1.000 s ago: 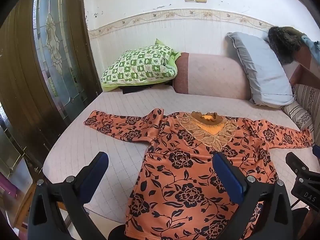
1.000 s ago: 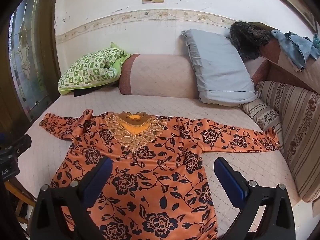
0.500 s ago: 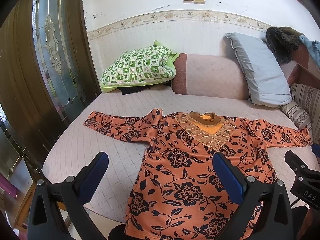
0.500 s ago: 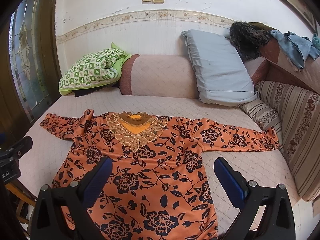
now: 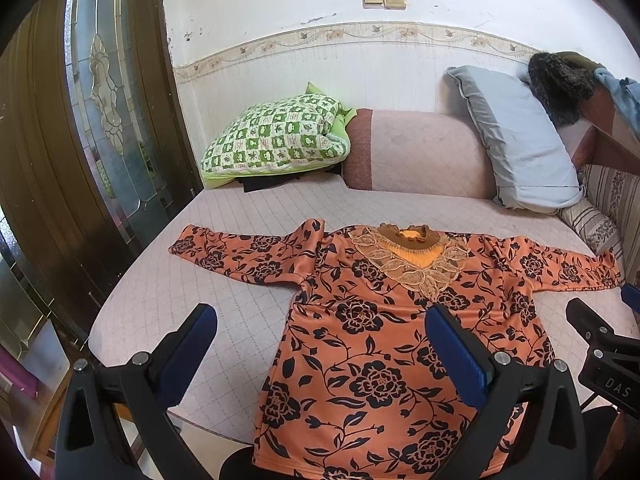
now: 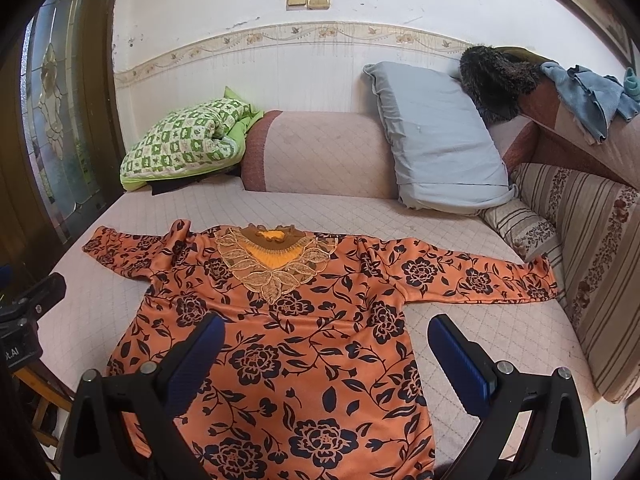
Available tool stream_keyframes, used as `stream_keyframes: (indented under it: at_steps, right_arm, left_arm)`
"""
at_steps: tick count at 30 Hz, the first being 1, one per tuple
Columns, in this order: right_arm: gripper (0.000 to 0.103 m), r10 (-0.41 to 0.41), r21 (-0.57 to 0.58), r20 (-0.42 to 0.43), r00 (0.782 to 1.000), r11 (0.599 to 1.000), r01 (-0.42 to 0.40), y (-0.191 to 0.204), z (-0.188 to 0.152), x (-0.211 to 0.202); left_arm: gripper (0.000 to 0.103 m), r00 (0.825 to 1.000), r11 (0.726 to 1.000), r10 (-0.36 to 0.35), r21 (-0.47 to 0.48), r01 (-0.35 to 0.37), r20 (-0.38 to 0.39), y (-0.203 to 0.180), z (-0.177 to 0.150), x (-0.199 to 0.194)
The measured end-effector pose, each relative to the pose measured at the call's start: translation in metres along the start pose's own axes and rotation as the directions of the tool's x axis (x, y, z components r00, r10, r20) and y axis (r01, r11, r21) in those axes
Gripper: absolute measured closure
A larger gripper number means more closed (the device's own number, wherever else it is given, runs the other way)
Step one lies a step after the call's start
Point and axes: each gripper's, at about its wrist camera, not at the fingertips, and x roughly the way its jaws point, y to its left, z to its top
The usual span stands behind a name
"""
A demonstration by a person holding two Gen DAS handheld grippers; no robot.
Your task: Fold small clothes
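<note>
An orange long-sleeved top with black flowers (image 5: pixel 384 332) lies flat, face up, on the pink quilted sofa seat (image 5: pixel 224 300), sleeves spread to both sides, lace collar toward the backrest. It also shows in the right wrist view (image 6: pixel 304 344). My left gripper (image 5: pixel 320 344) is open and empty, hovering over the top's lower left part near its hem. My right gripper (image 6: pixel 324 352) is open and empty, over the top's lower right part. Part of the right gripper's body (image 5: pixel 604 360) shows at the right edge of the left wrist view.
A green checked pillow (image 5: pixel 276 136), a pink bolster (image 5: pixel 416 152) and a grey pillow (image 5: pixel 516 148) lie along the backrest. A striped cushion (image 6: pixel 600 248) stands at the right. A wooden glass door (image 5: pixel 92 128) is at the left, beyond the seat's front-left edge.
Both grippers have drifted slightly, so the top sits a little differently in view. Both stay open and nothing was taken hold of.
</note>
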Motion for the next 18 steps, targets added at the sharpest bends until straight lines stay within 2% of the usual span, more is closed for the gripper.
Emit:
stream_keyframes:
  at_steps: [13,18]
  right_arm:
    - [0.0,0.017,0.017,0.026,0.999,1.0,-0.018,-0.01,0.004,-0.014]
    - [0.0,0.036,0.019,0.027,0.999,0.999,-0.036,-0.011,0.006,-0.01]
  left_arm:
    - [0.0,0.999,0.999,0.031,0.014,-0.031,0.033,-0.008,0.0,-0.023]
    - [0.0,0.999,0.999,0.048,0.018,-0.048,0.023,-0.008,0.001,-0.02]
